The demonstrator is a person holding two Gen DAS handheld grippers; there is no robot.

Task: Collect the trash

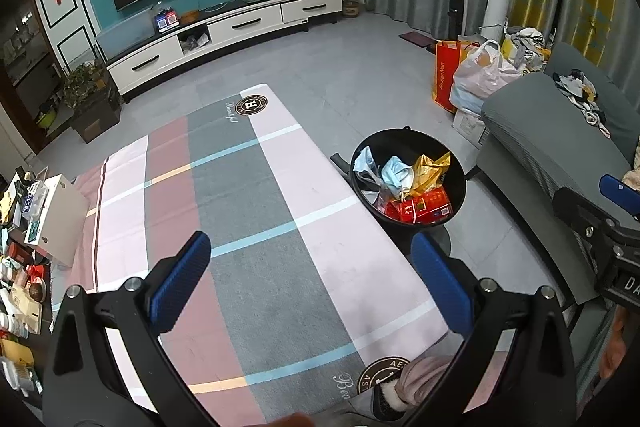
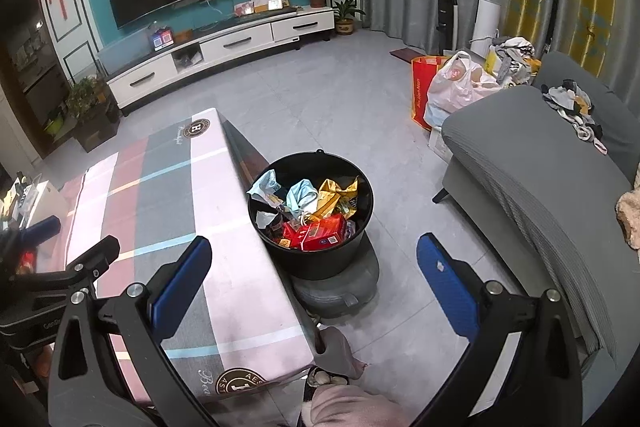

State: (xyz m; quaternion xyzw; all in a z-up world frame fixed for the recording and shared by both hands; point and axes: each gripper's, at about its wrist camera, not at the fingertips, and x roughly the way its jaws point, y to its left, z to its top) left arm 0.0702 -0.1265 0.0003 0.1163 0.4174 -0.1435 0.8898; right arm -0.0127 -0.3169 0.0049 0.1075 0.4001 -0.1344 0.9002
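A black bin [image 1: 448,163] stands on the floor right of the table; it also shows in the right wrist view [image 2: 320,263]. It holds trash: a red box [image 2: 320,233], a gold wrapper [image 2: 336,197], pale blue masks [image 2: 302,195]. My left gripper [image 1: 312,283] is open and empty above the checked tablecloth [image 1: 240,207]. My right gripper [image 2: 316,287] is open and empty, above the table's right edge and the bin. The right gripper's body shows at the right edge of the left wrist view [image 1: 612,227].
A grey sofa [image 2: 540,167] stands to the right with clothes on it. Bags [image 2: 452,83] sit on the floor behind it. Boxes and clutter [image 1: 28,227] lie left of the table. A TV cabinet [image 1: 224,31] lines the far wall. A grey cushion [image 2: 340,287] lies under the bin.
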